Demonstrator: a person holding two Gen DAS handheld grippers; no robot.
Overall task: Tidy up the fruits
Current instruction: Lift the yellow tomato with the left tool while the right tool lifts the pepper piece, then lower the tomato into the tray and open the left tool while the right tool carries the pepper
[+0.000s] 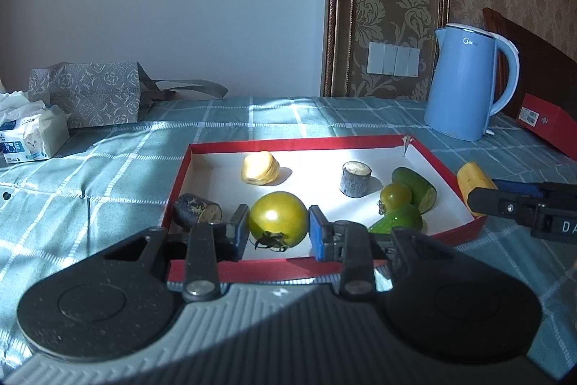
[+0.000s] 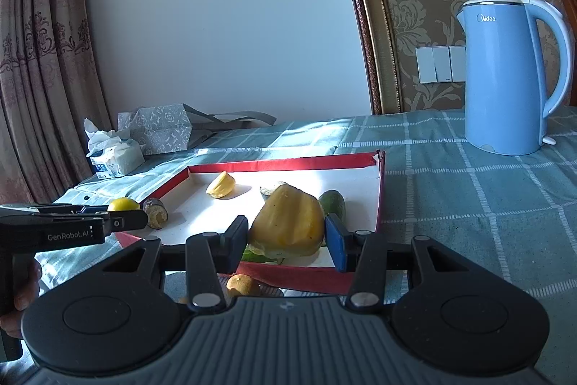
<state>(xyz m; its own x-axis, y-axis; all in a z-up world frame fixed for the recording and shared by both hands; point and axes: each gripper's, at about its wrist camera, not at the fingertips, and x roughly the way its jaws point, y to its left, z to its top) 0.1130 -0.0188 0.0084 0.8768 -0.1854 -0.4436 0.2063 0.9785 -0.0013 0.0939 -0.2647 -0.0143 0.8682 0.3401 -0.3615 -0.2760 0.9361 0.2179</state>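
Note:
A red-rimmed white box (image 1: 360, 142) lies on the checked tablecloth. My left gripper (image 1: 278, 233) is shut on a large green tomato (image 1: 278, 218) over the box's near edge. My right gripper (image 2: 286, 240) is shut on a yellow fruit piece (image 2: 288, 222) above the box's near right corner (image 2: 378, 201); the piece also shows in the left wrist view (image 1: 474, 181). Inside the box lie a yellow piece (image 1: 260, 167), a dark stump (image 1: 355, 178), a small green tomato (image 1: 395, 196), a cucumber half (image 1: 416, 186) and a green piece (image 1: 398, 222). A dark chunk (image 1: 196, 211) sits at the left rim.
A blue kettle (image 1: 465, 85) stands at the back right beside a red box (image 1: 548, 128). A tissue pack (image 1: 32, 132) and a patterned bag (image 1: 90, 92) sit at the back left. An orange fruit (image 2: 242, 285) lies on the cloth under my right gripper.

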